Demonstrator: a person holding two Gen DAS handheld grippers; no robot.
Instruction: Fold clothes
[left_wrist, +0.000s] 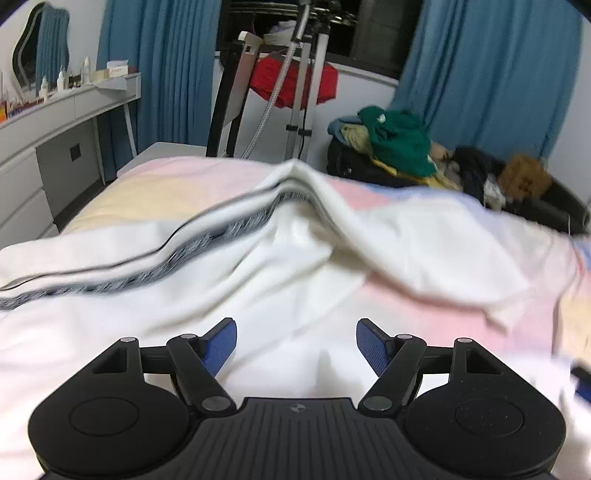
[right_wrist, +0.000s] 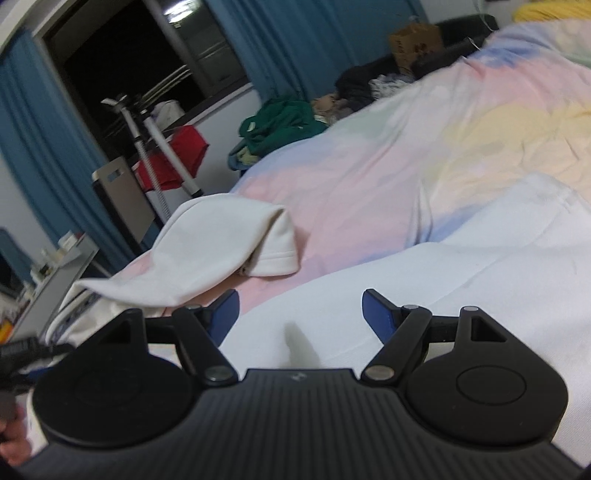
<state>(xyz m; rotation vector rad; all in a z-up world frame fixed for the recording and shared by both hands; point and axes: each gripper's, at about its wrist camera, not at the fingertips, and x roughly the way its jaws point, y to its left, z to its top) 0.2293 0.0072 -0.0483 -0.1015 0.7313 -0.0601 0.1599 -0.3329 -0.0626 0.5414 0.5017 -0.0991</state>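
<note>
A white garment (left_wrist: 280, 258) with dark striped trim lies spread over the pastel bedspread (right_wrist: 369, 177), one sleeve (right_wrist: 221, 236) folded across. The left gripper (left_wrist: 296, 345) hovers over its middle, jaws apart and empty; the right gripper (right_wrist: 300, 314) likewise stands open above it. No writing is legible anywhere.

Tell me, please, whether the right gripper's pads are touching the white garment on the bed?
Apart: the right wrist view shows the right gripper open, pads clear above the white garment.

No text, label or number is legible; the cardboard box (left_wrist: 524, 177) bears only blurred marks.
</note>
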